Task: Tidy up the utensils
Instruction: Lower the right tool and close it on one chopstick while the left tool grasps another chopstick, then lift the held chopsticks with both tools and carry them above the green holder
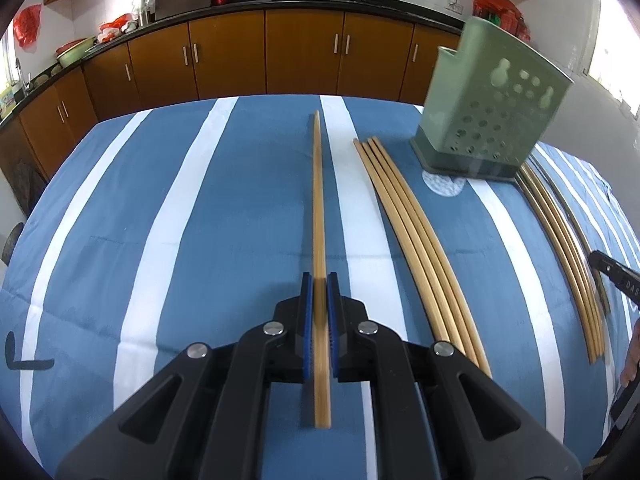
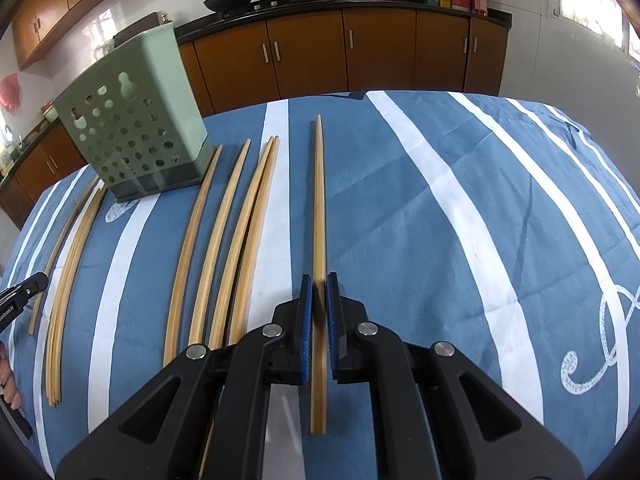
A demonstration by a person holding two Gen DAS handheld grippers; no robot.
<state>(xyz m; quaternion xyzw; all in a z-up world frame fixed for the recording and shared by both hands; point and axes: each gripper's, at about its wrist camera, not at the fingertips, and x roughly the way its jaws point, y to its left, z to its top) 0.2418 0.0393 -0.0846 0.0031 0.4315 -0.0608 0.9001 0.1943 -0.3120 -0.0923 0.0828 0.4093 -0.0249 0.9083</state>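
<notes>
In the left wrist view, the left gripper [image 1: 319, 280] has its blue-padded jaws nearly shut around 1 chopstick [image 1: 319, 200], which runs straight ahead between them; the pads sit right against its sides. Just to its right a bundle of 4 chopsticks [image 1: 412, 240] lies on the blue-and-white striped tablecloth [image 1: 160, 220]. In the right wrist view, the right gripper [image 2: 319, 280] is likewise closed down on a second single chopstick [image 2: 319, 200]. To its left lie 4 loose chopsticks [image 2: 228, 240], and further left another bundle [image 2: 68, 280]. Beyond them stands the green perforated utensil holder [image 2: 136, 128], upright on the cloth, with chopsticks on both sides of it. At the back run brown kitchen cabinets [image 2: 312, 52]
</notes>
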